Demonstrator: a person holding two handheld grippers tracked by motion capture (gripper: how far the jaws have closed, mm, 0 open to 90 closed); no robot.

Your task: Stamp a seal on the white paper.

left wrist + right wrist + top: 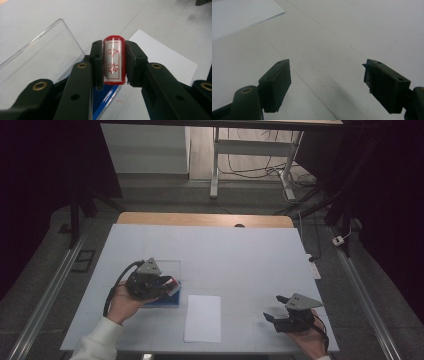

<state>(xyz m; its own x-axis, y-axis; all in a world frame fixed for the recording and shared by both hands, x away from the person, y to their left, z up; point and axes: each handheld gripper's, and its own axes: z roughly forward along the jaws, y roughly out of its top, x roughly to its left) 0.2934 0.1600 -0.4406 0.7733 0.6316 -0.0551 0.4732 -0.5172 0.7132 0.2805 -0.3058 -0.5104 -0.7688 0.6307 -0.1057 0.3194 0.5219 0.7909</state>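
My left gripper [113, 61] is shut on a red stamp [114, 60] with a clear top and red characters on its white label. In the high view the left gripper [167, 285] holds the stamp [173, 283] just above a blue ink pad case [162, 301] whose clear lid [167, 268] stands open. The lid [37, 67] and a strip of the blue case [105, 96] lie under the jaws. A white sheet of paper [203, 318] lies right of the case. My right gripper [327, 85] is open and holds nothing, low over the table at the front right [276, 307].
A white mat covers the table [225, 255], with a wooden edge [200, 219] at the far side. A white corner of the paper [242, 17] lies beyond the right gripper. Desk legs and cables [260, 167] stand on the floor behind.
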